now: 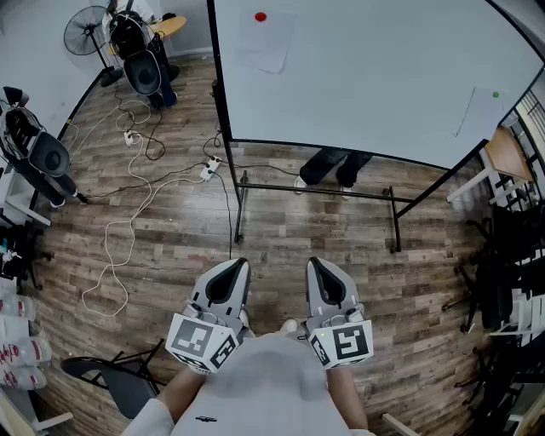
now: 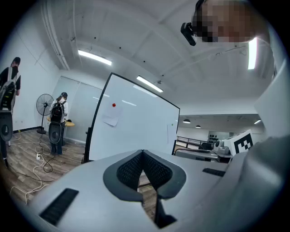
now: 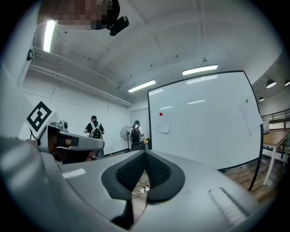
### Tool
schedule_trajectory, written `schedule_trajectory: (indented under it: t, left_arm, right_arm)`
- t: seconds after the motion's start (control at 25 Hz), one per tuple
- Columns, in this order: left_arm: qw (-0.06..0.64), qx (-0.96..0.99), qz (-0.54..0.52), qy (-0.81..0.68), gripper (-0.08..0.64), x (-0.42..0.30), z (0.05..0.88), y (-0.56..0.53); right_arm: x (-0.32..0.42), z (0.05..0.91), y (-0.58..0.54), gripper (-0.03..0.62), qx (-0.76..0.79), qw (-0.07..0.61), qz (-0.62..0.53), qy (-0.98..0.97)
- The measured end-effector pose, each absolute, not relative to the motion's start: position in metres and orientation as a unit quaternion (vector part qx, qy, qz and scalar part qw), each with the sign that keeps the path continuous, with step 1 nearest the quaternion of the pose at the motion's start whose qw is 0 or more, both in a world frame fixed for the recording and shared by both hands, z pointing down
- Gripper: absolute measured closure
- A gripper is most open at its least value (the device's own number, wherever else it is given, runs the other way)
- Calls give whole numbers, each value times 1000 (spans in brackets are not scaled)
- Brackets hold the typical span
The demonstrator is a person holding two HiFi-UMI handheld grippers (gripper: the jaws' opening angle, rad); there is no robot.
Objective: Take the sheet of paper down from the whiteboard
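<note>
A large whiteboard (image 1: 383,77) on a black wheeled frame stands ahead of me. A white sheet of paper (image 1: 266,41) hangs near its upper left, pinned by a red magnet (image 1: 261,16). A second sheet (image 1: 482,112) with a green magnet hangs at the board's right edge. The first sheet also shows in the left gripper view as paper (image 2: 111,116) and in the right gripper view as paper (image 3: 163,123). My left gripper (image 1: 228,271) and right gripper (image 1: 321,274) are held close to my body, well short of the board, both shut and empty.
White and black cables (image 1: 128,221) trail over the wooden floor at left. A fan (image 1: 88,32), speakers (image 1: 48,158) and a person (image 1: 140,51) stand at the far left. Someone's legs (image 1: 334,167) show behind the board. A wooden table (image 1: 507,153) and dark chairs (image 1: 511,255) crowd the right side.
</note>
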State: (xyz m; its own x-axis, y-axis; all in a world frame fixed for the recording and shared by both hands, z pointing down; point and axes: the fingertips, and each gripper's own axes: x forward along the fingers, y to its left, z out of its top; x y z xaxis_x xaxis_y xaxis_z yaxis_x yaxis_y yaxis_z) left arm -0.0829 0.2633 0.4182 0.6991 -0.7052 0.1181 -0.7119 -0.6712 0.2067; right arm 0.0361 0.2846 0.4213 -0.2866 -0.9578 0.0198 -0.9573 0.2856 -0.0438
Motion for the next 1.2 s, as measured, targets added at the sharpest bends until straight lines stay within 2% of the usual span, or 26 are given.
schedule_trajectory:
  t: [0.56,1.2]
  left_arm:
    - [125,915,15,-384,554,-102,422,259]
    - [143,911,6,-387,554,-208,437,223]
  right_arm:
    - [24,427,278,580,-606,21,-47,794]
    - [-51,443,237,580,-634,18,-47,772]
